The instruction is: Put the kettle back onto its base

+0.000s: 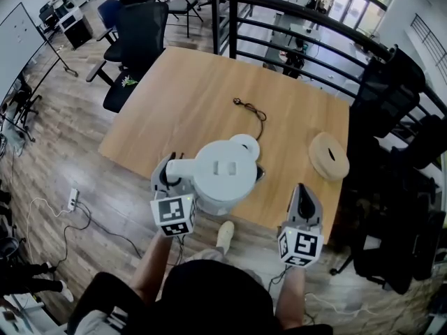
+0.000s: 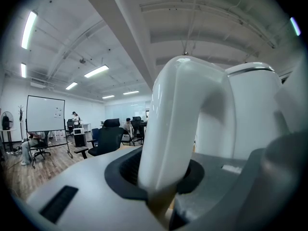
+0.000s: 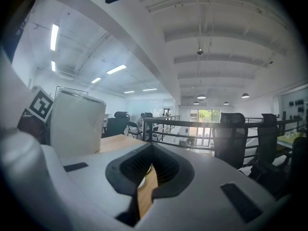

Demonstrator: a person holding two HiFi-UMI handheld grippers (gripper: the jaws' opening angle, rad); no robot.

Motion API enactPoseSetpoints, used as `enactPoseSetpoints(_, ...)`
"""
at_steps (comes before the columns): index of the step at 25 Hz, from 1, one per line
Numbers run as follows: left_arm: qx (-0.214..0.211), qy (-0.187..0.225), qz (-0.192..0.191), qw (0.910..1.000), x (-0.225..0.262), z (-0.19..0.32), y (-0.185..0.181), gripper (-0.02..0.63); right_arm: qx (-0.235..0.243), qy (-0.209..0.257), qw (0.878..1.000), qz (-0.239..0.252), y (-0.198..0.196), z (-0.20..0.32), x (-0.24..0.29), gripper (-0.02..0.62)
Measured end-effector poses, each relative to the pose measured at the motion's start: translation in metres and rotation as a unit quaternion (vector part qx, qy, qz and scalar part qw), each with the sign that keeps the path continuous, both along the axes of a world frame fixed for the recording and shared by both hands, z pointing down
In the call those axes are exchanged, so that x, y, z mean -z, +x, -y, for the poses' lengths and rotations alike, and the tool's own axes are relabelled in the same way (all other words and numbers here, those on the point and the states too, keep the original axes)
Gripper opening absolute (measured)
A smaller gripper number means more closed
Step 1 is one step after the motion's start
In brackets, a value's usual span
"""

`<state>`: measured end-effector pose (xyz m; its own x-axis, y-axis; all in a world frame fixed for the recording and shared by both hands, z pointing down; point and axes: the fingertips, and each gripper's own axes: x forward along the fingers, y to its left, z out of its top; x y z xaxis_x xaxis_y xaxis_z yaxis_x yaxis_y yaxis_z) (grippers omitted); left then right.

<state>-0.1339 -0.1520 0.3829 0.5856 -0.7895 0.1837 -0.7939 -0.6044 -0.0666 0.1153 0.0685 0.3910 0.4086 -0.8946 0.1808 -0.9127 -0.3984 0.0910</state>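
Head view: left gripper is pinching the handle of the white kettle, holding it over the near edge of the wooden table. The round white base is sitting on the table just behind the kettle, partly covered by it, with its black cord trailing toward the table's middle. A tan disc is lying near the right edge, well apart from the base. Right gripper is hanging off the near edge to the kettle's right, carrying nothing. A black office chair is standing at the far corner, with a black railing behind the table. Left gripper view: both jaws are clamping the handle low down, with the kettle body rising to the right. Right gripper view: jaws are pressing together at the tips, nothing between them; the kettle is showing at left, with the table and railing ahead.
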Motion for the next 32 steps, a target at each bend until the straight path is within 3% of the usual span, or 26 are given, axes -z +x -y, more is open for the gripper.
enactPoseSetpoints(19, 0.02, 0.003, -0.018, 0.9996, 0.007, 0.063, 0.036, 0.069, 0.009, 0.005, 1.0, 0.001, 0.044, 0.076, 0.004, -0.002)
enactPoseSetpoints(32, 0.092, -0.012, -0.024, 0.9954, -0.011, 0.072, 0.056, 0.069, 0.078, 0.007, 0.997, 0.007, 0.089, 0.121, -0.008, -0.002)
